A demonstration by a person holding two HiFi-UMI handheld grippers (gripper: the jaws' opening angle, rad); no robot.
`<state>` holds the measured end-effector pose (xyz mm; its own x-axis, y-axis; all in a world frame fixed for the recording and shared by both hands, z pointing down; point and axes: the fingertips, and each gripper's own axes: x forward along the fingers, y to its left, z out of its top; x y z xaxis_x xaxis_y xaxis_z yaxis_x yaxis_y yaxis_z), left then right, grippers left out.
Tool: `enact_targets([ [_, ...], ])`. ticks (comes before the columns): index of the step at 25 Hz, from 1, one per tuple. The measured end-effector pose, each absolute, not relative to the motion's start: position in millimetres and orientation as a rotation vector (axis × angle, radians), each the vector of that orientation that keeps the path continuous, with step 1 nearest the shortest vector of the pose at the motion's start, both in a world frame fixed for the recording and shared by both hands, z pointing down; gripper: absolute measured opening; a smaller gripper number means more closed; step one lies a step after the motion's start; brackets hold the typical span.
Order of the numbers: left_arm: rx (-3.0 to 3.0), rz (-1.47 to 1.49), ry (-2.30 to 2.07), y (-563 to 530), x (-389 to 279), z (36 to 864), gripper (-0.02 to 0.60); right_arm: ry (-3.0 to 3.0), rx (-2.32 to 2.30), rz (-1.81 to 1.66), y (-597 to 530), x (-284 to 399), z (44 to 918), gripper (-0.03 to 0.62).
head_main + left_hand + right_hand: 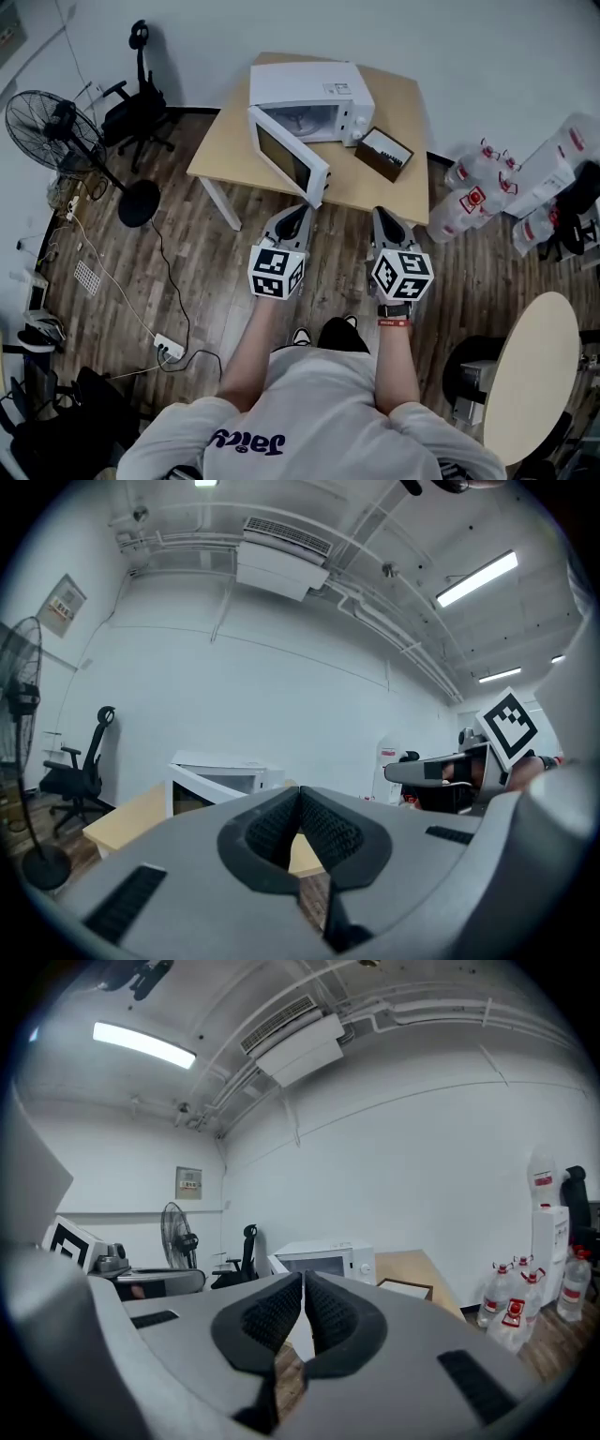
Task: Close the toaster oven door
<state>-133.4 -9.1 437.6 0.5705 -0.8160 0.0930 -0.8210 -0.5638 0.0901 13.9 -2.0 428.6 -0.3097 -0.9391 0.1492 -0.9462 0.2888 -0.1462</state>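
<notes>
The toaster oven [309,98] stands on a wooden table [220,150] with its door [289,157] swung open. The left gripper [298,216] is just short of the door's free edge, its jaws pressed together with nothing between them. The right gripper [385,218] is further to the right of the door, off the oven's front right corner, and its jaws are also together and empty. A dark brown box [384,153] lies on the table to the right of the oven; I cannot tell what is in it. On the floor further right of the oven are clear bottles [473,192] with red labels too small to read.
</notes>
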Motion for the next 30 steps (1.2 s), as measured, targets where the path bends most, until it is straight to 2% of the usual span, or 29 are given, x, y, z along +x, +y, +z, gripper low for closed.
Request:
enact_targets([
  [11, 2.583, 0.038, -1.465, -88.7, -139.0, 452.6, 0.019, -2.581, 1.630, 0.326, -96.9, -2.2, 441.4, 0.026],
  [20, 2.577, 0.108, -1.541, -165.4, -129.8, 442.5, 0.020, -2.638, 1.502, 0.383, -190.6, 2.0, 447.0, 0.026],
  [30, 2.545, 0.244, -1.481, -199.9, -126.9, 477.9, 0.044, -2.667, 1.401, 0.435, -246.1, -11.5, 460.9, 0.026],
])
